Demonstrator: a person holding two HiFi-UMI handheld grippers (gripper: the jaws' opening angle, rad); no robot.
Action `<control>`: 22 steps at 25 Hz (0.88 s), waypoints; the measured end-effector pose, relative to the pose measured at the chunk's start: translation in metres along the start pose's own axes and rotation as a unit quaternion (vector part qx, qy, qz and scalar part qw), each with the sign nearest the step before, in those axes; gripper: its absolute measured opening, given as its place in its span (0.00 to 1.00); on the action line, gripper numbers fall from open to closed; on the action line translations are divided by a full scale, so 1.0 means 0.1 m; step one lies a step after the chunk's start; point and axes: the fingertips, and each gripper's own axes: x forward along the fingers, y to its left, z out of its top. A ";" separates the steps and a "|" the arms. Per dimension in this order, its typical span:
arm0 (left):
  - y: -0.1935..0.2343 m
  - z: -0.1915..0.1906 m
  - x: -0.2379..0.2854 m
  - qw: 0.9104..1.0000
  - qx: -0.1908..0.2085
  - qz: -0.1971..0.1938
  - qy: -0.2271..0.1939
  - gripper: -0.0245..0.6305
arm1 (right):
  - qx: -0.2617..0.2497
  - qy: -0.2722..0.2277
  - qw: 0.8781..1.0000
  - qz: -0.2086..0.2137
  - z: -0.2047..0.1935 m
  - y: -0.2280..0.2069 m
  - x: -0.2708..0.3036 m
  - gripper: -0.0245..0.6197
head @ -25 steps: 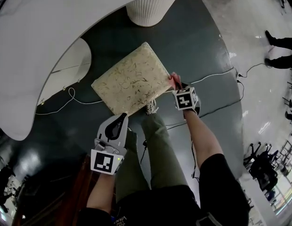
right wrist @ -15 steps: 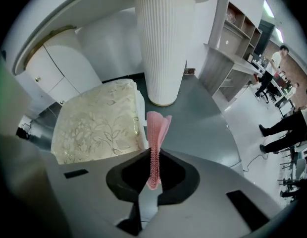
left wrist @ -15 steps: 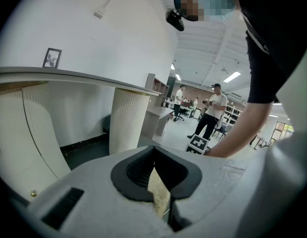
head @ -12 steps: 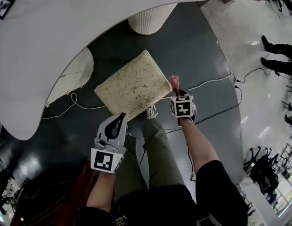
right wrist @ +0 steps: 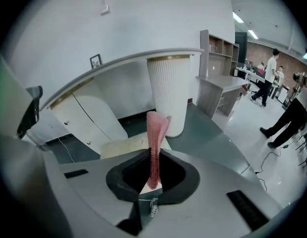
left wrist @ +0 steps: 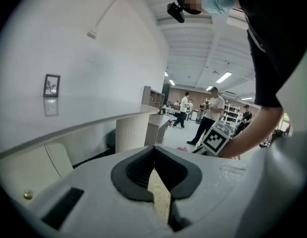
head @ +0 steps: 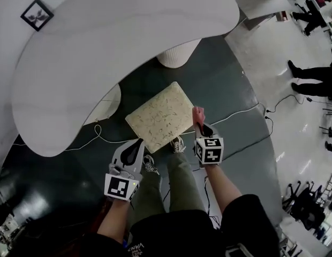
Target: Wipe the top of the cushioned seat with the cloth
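Counter: white, curved (head: 118,42), filling the upper left and centre of the head view.
Floor: dark and glossy (head: 230,90) at centre, paler and shiny toward the right edge.
Column: white, ribbed (head: 178,52), standing under the counter, just above the seat in the frame.
Cushioned seat: cream, square, with a fine scribbled pattern (head: 158,115); set on the floor at the centre of the head view, one corner pointing up. Its top shows beyond both pairs of fingers in the gripper views.
Left gripper: white body (head: 138,142), lower left of centre, near the seat's lower corner. Its fingers (left wrist: 138,170) meet at the tips with nothing held between them.
Right gripper: (head: 201,127), lower right of centre, by the seat's right edge. Its fingers (right wrist: 176,175) are clamped on the cloth.
Cloth: pink, waffle-textured (head: 198,115), standing upright out of the right gripper, over the seat's right edge; whether it touches the seat cannot be told.
Bystanders: legs in dark trousers (head: 310,74) at the right edge.
Picture frame: small, dark (head: 36,14), on the wall, upper left.
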 end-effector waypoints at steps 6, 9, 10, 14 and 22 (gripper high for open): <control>0.04 0.34 -0.41 1.000 0.012 0.001 -0.029 0.07 | 0.015 -0.073 0.997 0.010 0.45 0.40 -0.72 0.08; 0.04 0.54 -0.57 0.999 0.022 -0.004 -0.041 0.07 | 0.019 -0.104 0.994 0.020 0.66 0.60 -1.08 0.08; 0.05 0.61 -0.62 0.999 0.027 -0.004 -0.047 0.07 | 0.020 -0.115 0.993 0.022 0.73 0.67 -1.19 0.08; 0.11 0.92 -0.83 0.996 0.044 -0.003 -0.075 0.07 | 0.017 -0.155 0.987 0.035 0.94 0.96 -1.58 0.08; 0.16 1.26 -1.33 0.993 0.066 -0.001 -0.103 0.07 | -0.010 -0.200 0.978 0.061 1.18 1.42 -2.19 0.08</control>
